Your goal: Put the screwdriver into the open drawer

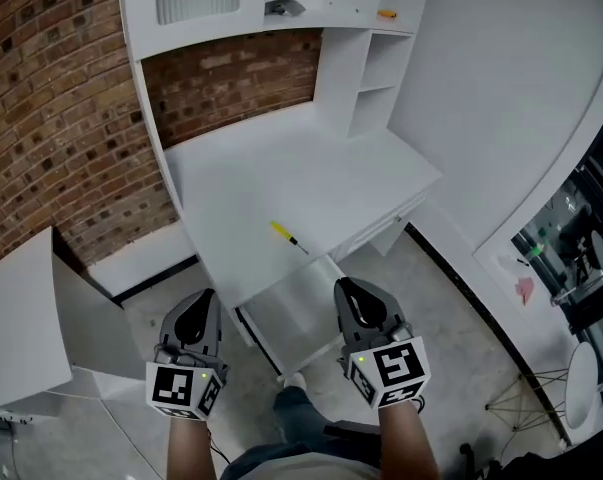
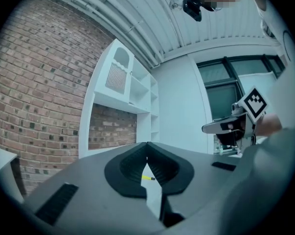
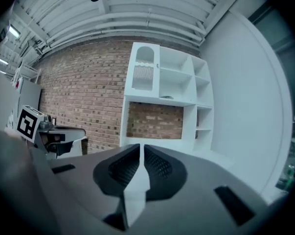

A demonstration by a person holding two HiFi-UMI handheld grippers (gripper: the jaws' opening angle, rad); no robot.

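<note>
**Head view.** White table point(image 1: 281, 183) with a white shelf unit point(image 1: 271, 8) above it, set against a red brick wall point(image 1: 61, 118). A slim screwdriver with a yellow handle and dark tip point(image 1: 288, 236) lies flat on the table near its front edge, touching nothing else. An open white drawer point(image 1: 293, 313) juts out just below that edge, directly in front of the screwdriver. The left gripper point(image 1: 198, 311) and right gripper point(image 1: 353, 298), both grey with black jaws and a marker cube, are held short of the table to either side of the drawer. Both are well apart from the screwdriver.

**Left gripper view.** The jaw tips meet, leaving a small gap behind them, and nothing is held. The screwdriver point(image 2: 148, 178) shows far off through that gap. The right gripper point(image 2: 233, 126) is at the picture's right.

**Right gripper view.** The jaws stand a thin slit apart, almost together, with nothing between them. The left gripper point(image 3: 64, 133) is at the picture's left. The shelf unit point(image 3: 162, 102) and brick wall point(image 3: 83, 97) are ahead.
</note>
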